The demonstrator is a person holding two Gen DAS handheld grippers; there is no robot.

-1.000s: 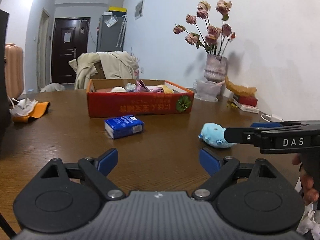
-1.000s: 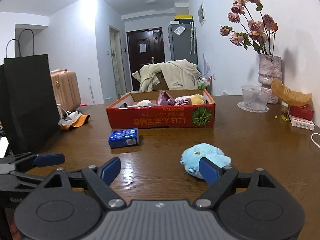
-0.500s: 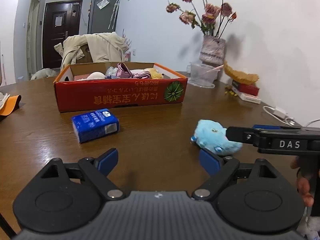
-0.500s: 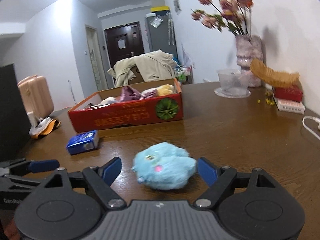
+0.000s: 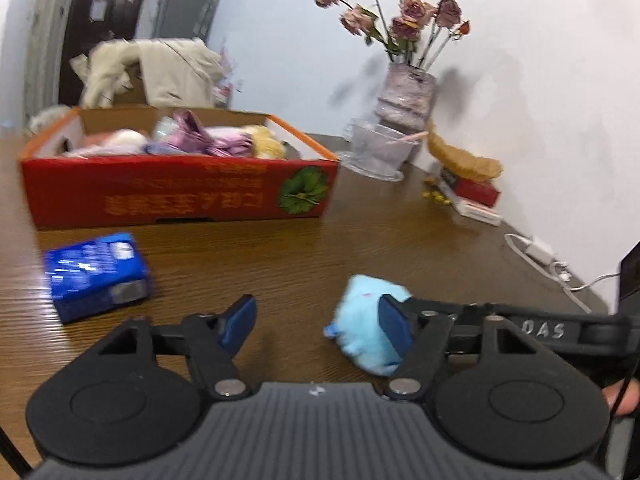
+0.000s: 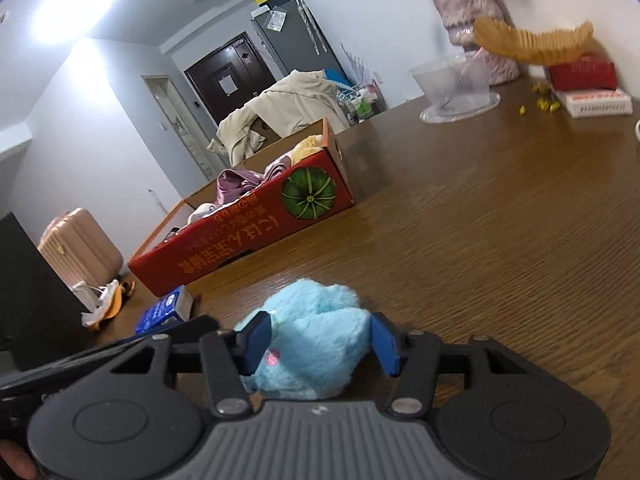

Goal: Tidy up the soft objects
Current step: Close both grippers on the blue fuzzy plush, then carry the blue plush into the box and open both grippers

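A light blue plush toy [image 6: 312, 336] lies on the wooden table [image 6: 500, 232] between the blue pads of my right gripper [image 6: 318, 344], whose jaws stand close on both its sides; I cannot tell whether they press it. The toy also shows in the left wrist view [image 5: 366, 320], beside my left gripper [image 5: 318, 318], which is open and empty. A red cardboard box [image 5: 180, 196] holds several soft items; it also shows in the right wrist view [image 6: 248, 236]. A blue tissue pack [image 5: 96, 276] lies in front of the box.
A vase of dried roses [image 5: 406, 96], a clear plastic bowl [image 5: 378, 152], stacked small boxes [image 5: 476, 196] and a white charger cable [image 5: 540, 252] stand along the right wall. A black bag [image 6: 28, 300] and a pink suitcase [image 6: 80, 252] are at the left.
My right gripper has moved forward and tilted, and the blue plush now sits between its jaws, which have narrowed. My left gripper has swung right and stays open.
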